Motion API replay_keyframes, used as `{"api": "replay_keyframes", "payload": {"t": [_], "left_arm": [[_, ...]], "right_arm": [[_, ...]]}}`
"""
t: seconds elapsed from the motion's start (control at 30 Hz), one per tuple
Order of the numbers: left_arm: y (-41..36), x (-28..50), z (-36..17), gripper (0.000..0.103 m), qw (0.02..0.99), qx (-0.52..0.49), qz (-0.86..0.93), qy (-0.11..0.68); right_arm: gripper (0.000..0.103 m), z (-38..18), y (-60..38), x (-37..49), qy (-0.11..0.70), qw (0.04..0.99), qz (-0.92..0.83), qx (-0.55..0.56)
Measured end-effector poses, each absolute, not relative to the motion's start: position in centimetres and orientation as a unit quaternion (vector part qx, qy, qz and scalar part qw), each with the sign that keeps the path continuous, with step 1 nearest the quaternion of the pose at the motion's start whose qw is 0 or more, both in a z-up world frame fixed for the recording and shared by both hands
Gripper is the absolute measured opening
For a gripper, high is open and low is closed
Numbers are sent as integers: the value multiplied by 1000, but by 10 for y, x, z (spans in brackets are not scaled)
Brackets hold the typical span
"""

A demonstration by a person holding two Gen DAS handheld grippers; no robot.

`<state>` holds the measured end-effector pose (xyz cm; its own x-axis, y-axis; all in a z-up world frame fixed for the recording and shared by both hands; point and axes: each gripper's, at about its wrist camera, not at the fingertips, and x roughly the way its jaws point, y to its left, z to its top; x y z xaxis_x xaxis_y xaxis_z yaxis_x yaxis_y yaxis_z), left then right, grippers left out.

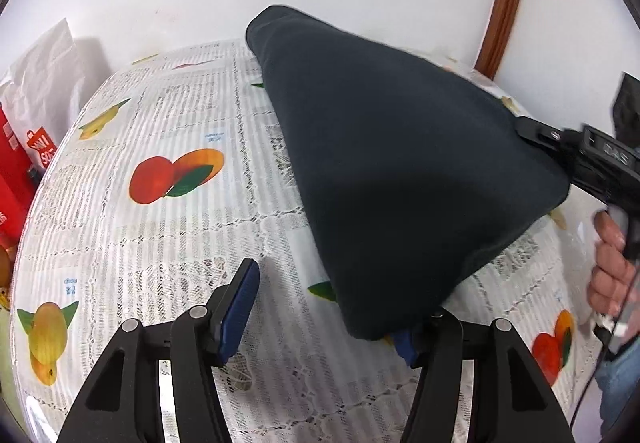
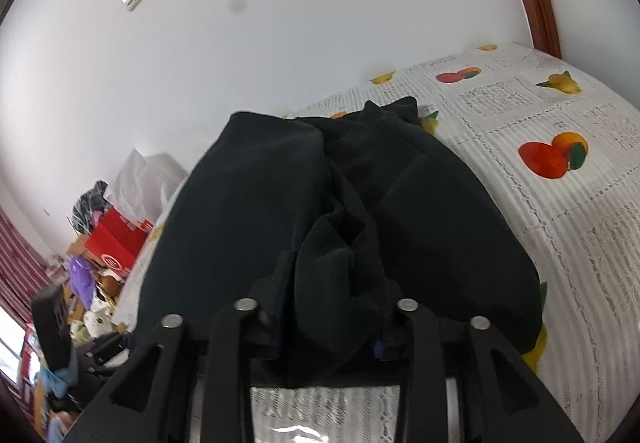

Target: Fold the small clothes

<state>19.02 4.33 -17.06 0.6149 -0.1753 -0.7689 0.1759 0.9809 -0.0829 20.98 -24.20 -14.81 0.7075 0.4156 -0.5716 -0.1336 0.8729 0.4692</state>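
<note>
Blue-padded left hand-held gripper [image 1: 320, 319] with jaws apart, one pad bare, the other under the dark garment's [image 1: 400, 163] near corner, right hand-held gripper [image 2: 326, 327] clamped on a bunched fold, garment lifted over the fruit-print tabletop [image 1: 160, 243], red box [image 1: 16, 163] far left.

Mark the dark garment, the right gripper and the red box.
dark garment [image 1: 400, 163], left wrist view, middle of its lifted panel
right gripper [image 2: 326, 327], right wrist view, between its fingertips
red box [image 2: 116, 243], right wrist view, its side face
</note>
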Motion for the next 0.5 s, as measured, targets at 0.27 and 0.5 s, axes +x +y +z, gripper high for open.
{"api": "replay_keyframes", "payload": {"t": [0.27, 0.5], "left_arm": [[9, 201, -164, 61, 897, 35, -103, 429], [9, 208, -168, 65, 893, 25, -84, 442]], "right_arm": [[50, -152, -236, 250, 375, 883, 160, 233], [10, -135, -213, 253, 368, 906, 149, 150]]}}
